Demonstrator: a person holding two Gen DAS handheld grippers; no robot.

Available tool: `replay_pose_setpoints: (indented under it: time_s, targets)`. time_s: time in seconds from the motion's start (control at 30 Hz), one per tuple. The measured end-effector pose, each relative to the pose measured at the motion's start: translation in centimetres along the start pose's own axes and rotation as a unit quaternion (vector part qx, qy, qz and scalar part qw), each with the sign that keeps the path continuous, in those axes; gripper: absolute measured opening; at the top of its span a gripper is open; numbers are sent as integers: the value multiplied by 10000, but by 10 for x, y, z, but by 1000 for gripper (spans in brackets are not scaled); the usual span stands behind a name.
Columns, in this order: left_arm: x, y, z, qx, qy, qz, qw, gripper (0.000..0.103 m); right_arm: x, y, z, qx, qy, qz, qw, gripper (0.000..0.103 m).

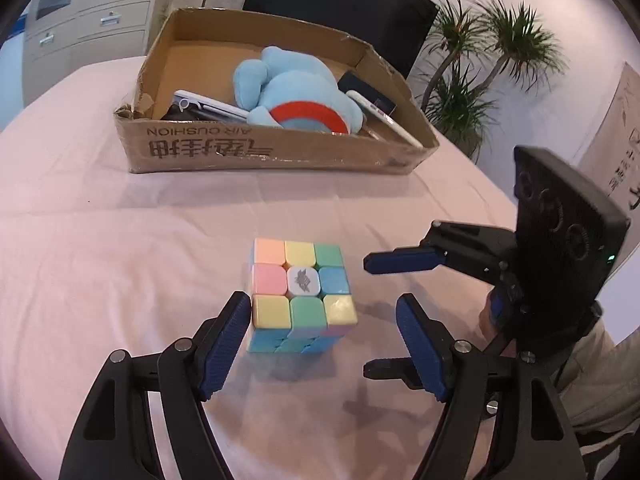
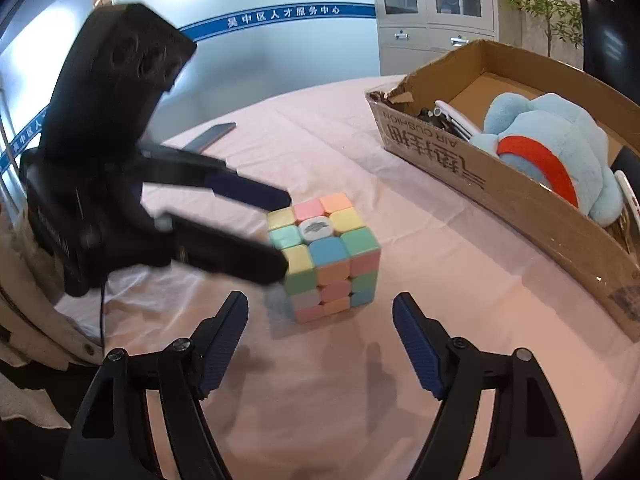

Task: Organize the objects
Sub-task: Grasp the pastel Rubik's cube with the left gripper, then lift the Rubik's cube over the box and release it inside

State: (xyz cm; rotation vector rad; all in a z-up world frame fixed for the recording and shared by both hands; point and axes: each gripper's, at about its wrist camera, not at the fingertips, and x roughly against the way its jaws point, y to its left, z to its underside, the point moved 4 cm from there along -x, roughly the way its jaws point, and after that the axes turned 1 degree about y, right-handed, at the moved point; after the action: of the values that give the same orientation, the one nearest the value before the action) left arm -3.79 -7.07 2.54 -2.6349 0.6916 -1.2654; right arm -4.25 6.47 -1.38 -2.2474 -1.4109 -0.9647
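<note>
A pastel puzzle cube (image 1: 302, 294) stands on the pink tablecloth; it also shows in the right wrist view (image 2: 326, 254). My left gripper (image 1: 322, 318) is open with the cube between its fingers, the left finger close beside the cube's left face. In the right wrist view the left gripper (image 2: 286, 234) reaches the cube from the left. My right gripper (image 2: 320, 320) is open and empty, just short of the cube; it also shows in the left wrist view (image 1: 366, 316) at the cube's right. A cardboard box (image 1: 256, 152) stands behind, holding a blue plush toy (image 1: 288, 90) and phones.
The box (image 2: 500, 184) lies to the right in the right wrist view, with the plush (image 2: 556, 152) inside. A dark phone (image 2: 212, 136) lies on the cloth at the far left. Potted plants (image 1: 480, 64) and a dark screen (image 1: 344, 4) stand beyond the table.
</note>
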Motion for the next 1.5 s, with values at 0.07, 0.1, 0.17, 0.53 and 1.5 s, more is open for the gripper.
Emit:
replay_pose_setpoints:
  time_s: [0.07, 0.1, 0.17, 0.53, 1.5]
  targets:
    - [0, -1, -2, 54, -34, -58, 10000, 74, -6, 4, -8, 131, 27, 55, 9999, 74]
    - [1, 0, -3, 79, -63, -135, 9999, 74, -10, 6, -10, 218, 49, 89, 9997, 75]
    - [-1, 1, -6, 37, -31, -323, 9995, 74, -19, 9, -15, 435, 138, 112, 9989, 77]
    - [-11, 3, -2, -147, 102, -395, 9991, 58, -38, 4, -18, 748, 430, 170, 9961, 57]
    - [-22, 2, 11, -285, 329, -333, 9985, 58, -43, 10, -15, 584, 609, 129, 9963, 55]
